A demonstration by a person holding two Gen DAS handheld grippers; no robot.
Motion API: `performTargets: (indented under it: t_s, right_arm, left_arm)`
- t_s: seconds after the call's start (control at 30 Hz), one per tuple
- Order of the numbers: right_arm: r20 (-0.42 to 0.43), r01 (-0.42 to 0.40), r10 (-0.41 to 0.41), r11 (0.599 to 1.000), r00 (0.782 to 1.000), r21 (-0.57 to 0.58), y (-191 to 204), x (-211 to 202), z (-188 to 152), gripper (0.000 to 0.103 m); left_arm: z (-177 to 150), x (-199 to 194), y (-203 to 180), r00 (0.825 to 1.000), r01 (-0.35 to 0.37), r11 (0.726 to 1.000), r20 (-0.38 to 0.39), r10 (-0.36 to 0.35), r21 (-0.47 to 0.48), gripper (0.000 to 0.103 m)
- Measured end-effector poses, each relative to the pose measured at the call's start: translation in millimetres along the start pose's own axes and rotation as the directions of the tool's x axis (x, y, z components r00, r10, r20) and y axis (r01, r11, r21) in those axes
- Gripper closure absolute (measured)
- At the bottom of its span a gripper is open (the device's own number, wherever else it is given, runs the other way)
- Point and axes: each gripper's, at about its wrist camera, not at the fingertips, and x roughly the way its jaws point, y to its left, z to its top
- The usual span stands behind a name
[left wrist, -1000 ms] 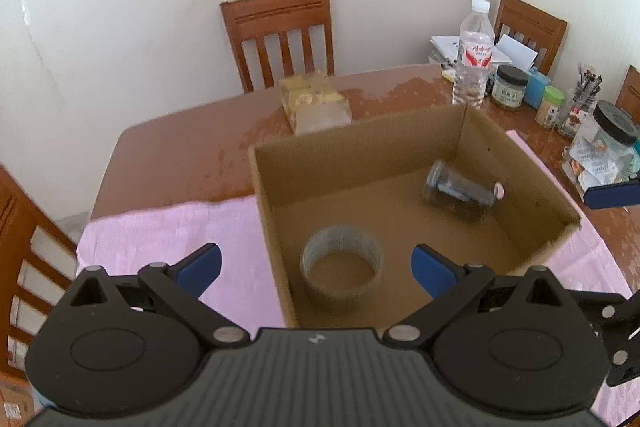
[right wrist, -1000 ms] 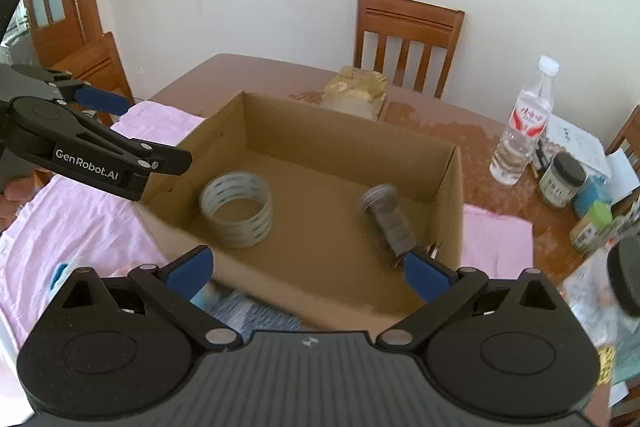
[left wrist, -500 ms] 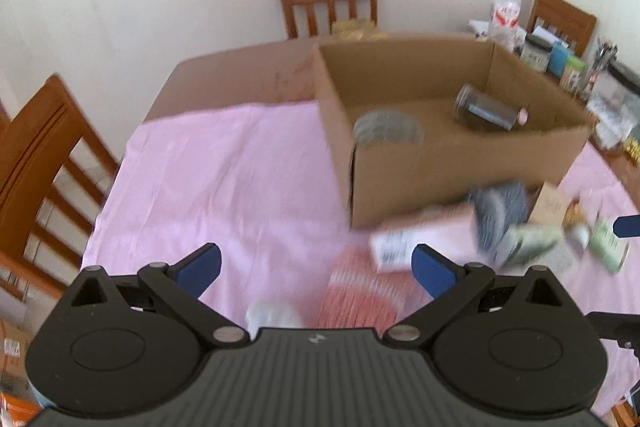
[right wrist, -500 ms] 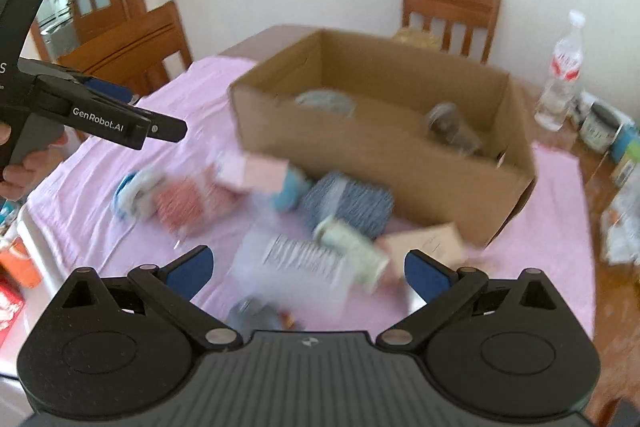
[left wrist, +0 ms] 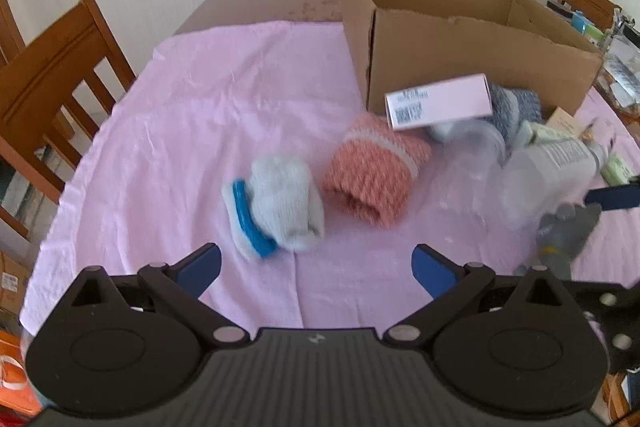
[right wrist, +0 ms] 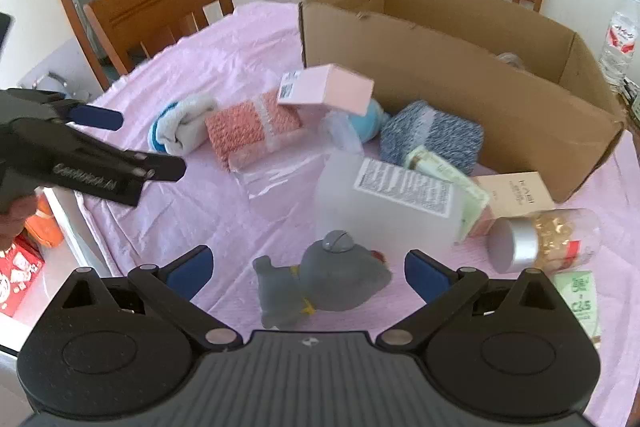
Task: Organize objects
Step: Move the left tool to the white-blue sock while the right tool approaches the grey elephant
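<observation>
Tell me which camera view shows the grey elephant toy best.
The right wrist view: the grey elephant toy lies whole and fairly sharp on the pink cloth, just ahead of the open right tool. In the left wrist view it is blurred at the right edge.

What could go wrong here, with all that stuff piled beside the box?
1. The pink box sits tilted on top of other items; pulling out the orange knit roll beneath may topple it.
2. The capsule jar lies on its side and could roll if nudged.
3. The clear plastic wrap is hard to see, so an open hand-held gripper might snag it.
</observation>
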Motion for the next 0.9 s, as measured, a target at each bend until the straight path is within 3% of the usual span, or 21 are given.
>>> performTargets:
  t_s: [0.23, 0.43, 0.7, 0.9]
  right_arm:
    - [-0.055, 0.019, -0.021, 0.999, 0.998, -0.032, 12.8, 3.1, -5.2, 0.000]
    - [-0.118, -0.007, 0.005, 1.000, 0.993, -0.016, 16.2, -6.4, -14.2, 0.000]
    - [-0.109, 0.133, -0.133, 0.991, 0.985, -0.001, 13.9, 6.3, -29.4, 0.000]
    - [-0.114, 0.172, -0.168, 0.985, 0.979, 0.032, 12.3, 17.0, -36.5, 0.000]
  left_arm:
    - [-11.5, -4.7, 8.4, 1.000, -0.026, 0.999, 0.003, 0.026, 0.019, 0.002]
    - [-12.8, -1.4, 19.8, 1.000, -0.006, 1.000, 0.003, 0.006, 0.000, 0.002]
    - [-10.2, 14.2, 27.7, 1.000, 0.012, 0.998, 0.005, -0.013, 0.063, 0.002]
    - [-5.3, 26.2, 35.9, 0.999, 0.051, 0.984, 0.006, -0.053, 0.170, 0.002]
